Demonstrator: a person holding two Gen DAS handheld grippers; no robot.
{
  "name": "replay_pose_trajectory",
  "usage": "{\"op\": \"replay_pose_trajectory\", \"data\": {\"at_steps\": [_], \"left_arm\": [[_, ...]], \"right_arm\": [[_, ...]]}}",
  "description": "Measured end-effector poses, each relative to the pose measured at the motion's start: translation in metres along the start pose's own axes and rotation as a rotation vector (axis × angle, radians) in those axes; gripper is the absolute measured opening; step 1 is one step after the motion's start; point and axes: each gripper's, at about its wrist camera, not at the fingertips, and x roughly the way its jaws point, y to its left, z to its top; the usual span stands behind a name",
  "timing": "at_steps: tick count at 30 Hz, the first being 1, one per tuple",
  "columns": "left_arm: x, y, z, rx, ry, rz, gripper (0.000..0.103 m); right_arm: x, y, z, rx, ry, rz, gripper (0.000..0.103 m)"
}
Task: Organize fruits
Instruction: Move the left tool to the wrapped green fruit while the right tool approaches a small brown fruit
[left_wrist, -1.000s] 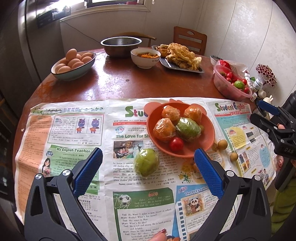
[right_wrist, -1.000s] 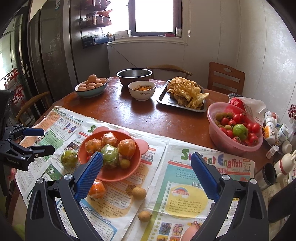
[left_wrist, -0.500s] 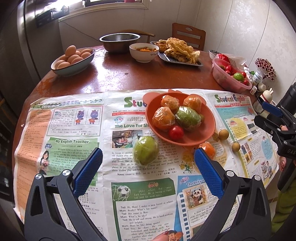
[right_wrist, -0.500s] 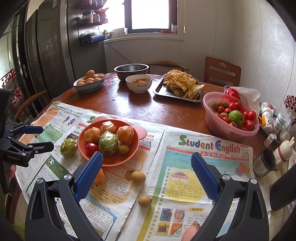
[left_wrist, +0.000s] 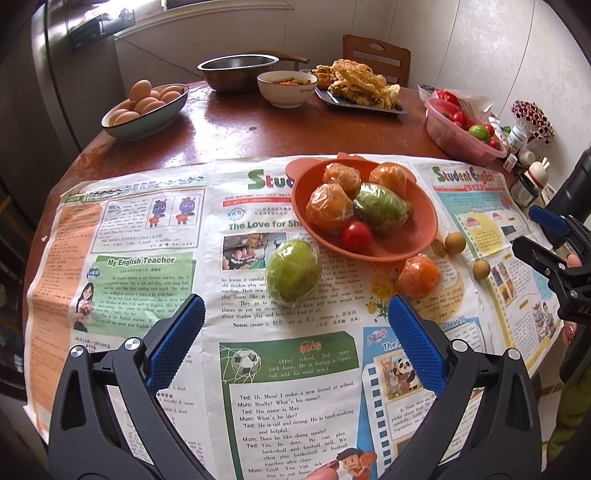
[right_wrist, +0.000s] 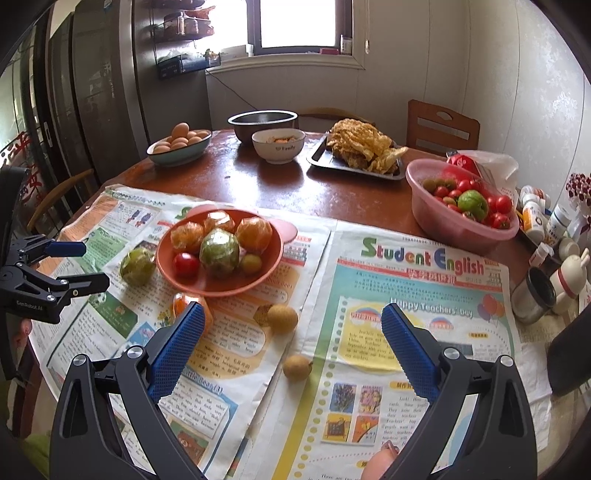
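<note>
An orange plate on the newspaper holds wrapped oranges, a wrapped green fruit and a red tomato. A wrapped green fruit lies on the paper just left of the plate. A wrapped orange lies in front of the plate, and two small brown fruits lie to its right. My left gripper is open and empty, just short of the green fruit. My right gripper is open and empty above the brown fruits.
A pink basin of tomatoes and a green fruit stands at the right. At the back stand an egg bowl, a steel bowl, a white bowl and a tray of fried food. Bottles and jars crowd the right edge.
Both grippers have drawn back and lifted a little, so the table looks further off. The wrapped orange in front of the plate has come into the left view. The jaws stay open.
</note>
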Motion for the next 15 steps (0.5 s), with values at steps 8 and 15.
{"op": "replay_pose_trajectory", "data": {"at_steps": [8,15], "left_arm": [[0.012,-0.002,-0.012,0.005,0.033,-0.004,0.093],[0.021,0.002,-0.018,-0.007,0.050,-0.007,0.093]], "right_arm": [[0.016,-0.002,-0.029,0.008,0.070,-0.027,0.096],[0.029,-0.009,-0.044,0.030,0.108,-0.040,0.095]]}}
